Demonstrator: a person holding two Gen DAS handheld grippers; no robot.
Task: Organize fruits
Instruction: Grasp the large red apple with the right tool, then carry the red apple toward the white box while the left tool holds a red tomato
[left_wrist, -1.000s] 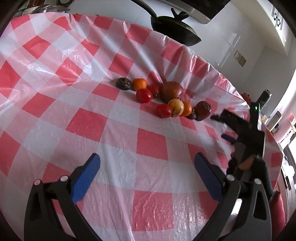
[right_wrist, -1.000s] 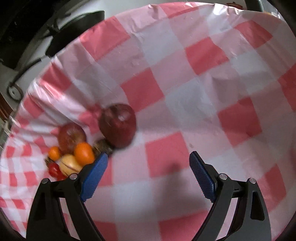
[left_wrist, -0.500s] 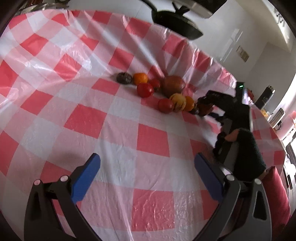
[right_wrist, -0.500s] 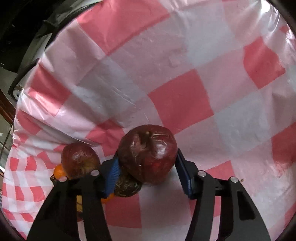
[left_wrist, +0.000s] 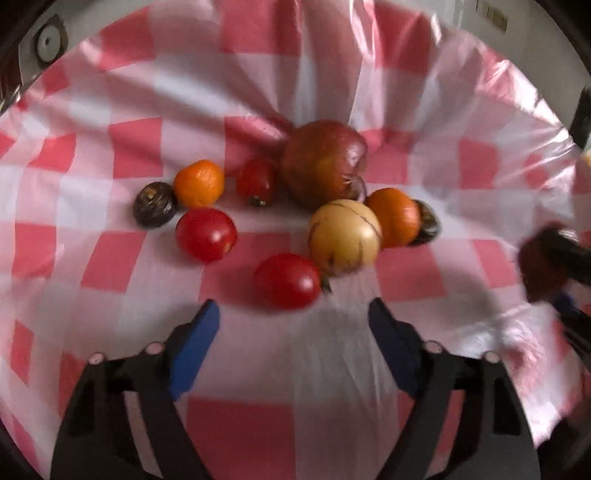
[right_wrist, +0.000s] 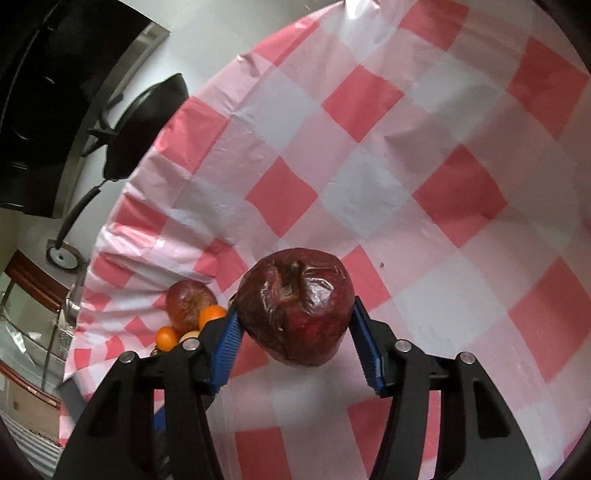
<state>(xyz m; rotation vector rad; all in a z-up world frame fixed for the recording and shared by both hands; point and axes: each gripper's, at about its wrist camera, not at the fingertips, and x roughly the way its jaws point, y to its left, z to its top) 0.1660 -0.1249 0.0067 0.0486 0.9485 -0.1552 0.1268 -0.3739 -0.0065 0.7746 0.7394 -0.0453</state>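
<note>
Fruit is the business here, and the piece already taken is a dark red, wrinkled apple, clamped at its widest flanks between the blue pads of the right hand-held gripper, stem end facing the camera and the whole fruit apparently lifted clear of the checked cloth on the desk. Its puckered, glossy skin suggests soft, overripe flesh: fairly heavy for its size, likely to bruise or split under a hard squeeze, and slick enough to twist if gripped off-centre, so the flank hold across the middle looks right. Just ahead of the left hand-held gripper, whose jaws are closing with nothing between them, lies a red tomato, smooth, taut and easily burst; it wants a gentle pinch across its girth. Beyond it, slightly right, sits a pale yellow round fruit touching an orange, with a large brownish apple behind. Further left are a second tomato, a smaller orange and a dark, shrivelled fruit, though blur makes its kind hard to tell. No brand, label or readable writing shows in either view.
</note>
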